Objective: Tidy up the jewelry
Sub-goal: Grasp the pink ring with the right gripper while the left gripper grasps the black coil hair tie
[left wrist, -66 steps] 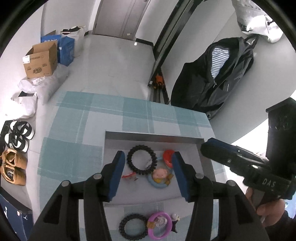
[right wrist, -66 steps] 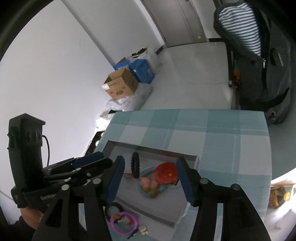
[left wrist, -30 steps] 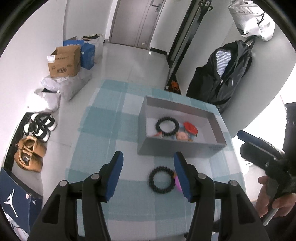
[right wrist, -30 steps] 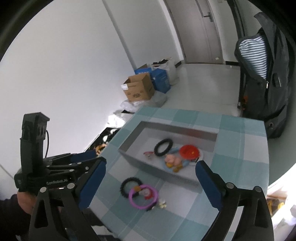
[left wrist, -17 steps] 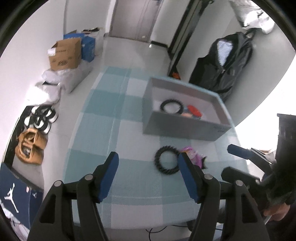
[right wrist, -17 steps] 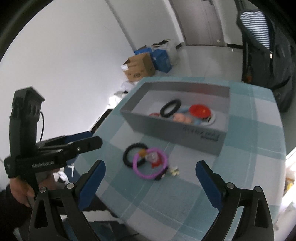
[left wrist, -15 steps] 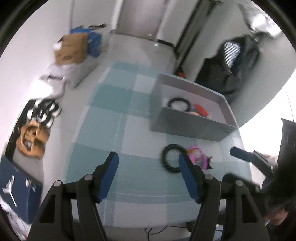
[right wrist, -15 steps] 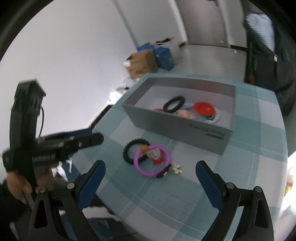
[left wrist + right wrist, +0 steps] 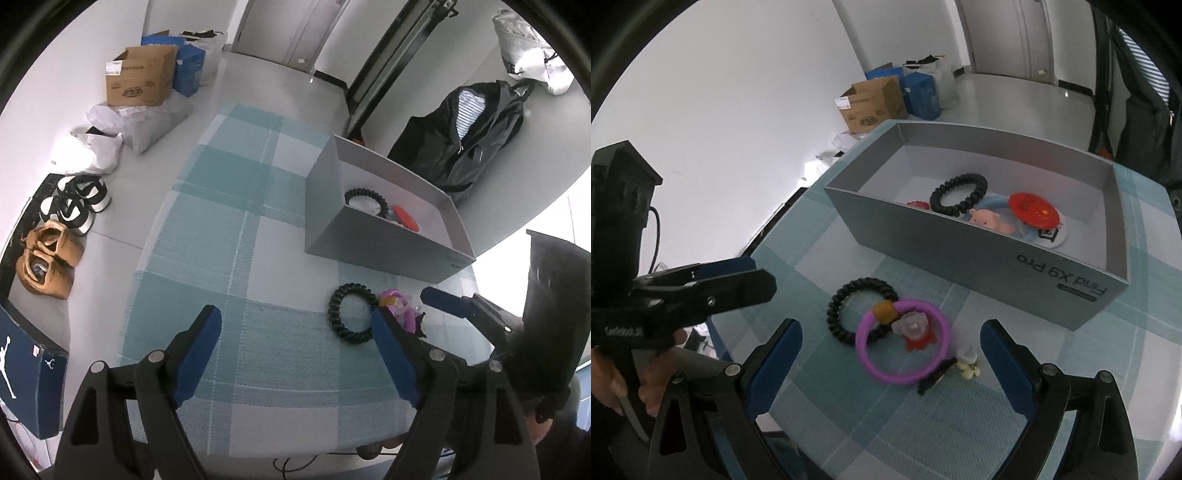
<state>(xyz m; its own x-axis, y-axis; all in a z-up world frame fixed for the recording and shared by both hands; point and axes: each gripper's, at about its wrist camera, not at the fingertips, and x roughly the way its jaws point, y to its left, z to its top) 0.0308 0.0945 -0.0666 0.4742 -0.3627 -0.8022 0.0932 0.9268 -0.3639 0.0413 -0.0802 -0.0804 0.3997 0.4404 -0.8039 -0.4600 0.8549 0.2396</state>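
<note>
Both units hanging over the near desk edge, nothing gripped. Left hand-held gripper point(image 9: 297, 345) showing its blue pads wide apart, empty. Right hand-held gripper point(image 9: 890, 352) also spread wide, empty, framing the loose pieces on the desk point(image 9: 849, 243).

Grey box point(image 9: 1027, 266) sitting on the teal checked cloth, open top, "Find X9 Pro" printed on its near wall. Inside it, counted: one black coil hair tie point(image 9: 958, 194), one pink pig charm on a light blue ring point(image 9: 988, 219), one red round piece point(image 9: 1034, 210), one small red item point(image 9: 918, 204) partly hidden behind the wall, one white disc point(image 9: 1056, 234) under the red round piece. Five visible.

Outside the box, on the cloth, counted: one black coil hair tie point(image 9: 849, 306), one purple ring point(image 9: 903, 341) overlapping it, carrying an orange bead and a clear-and-red charm, and one small cream flower clip point(image 9: 967, 363) just beside the purple ring. Three loose items, all lying between the right fingers in the right wrist view. In the left wrist view the loose black coil point(image 9: 349, 314) is sitting just beside the right-side pad.

Floor beyond: one cardboard box point(image 9: 138, 79), blue boxes behind it, two pairs of shoes point(image 9: 62, 229). One black backpack point(image 9: 469, 136) against the wall.
</note>
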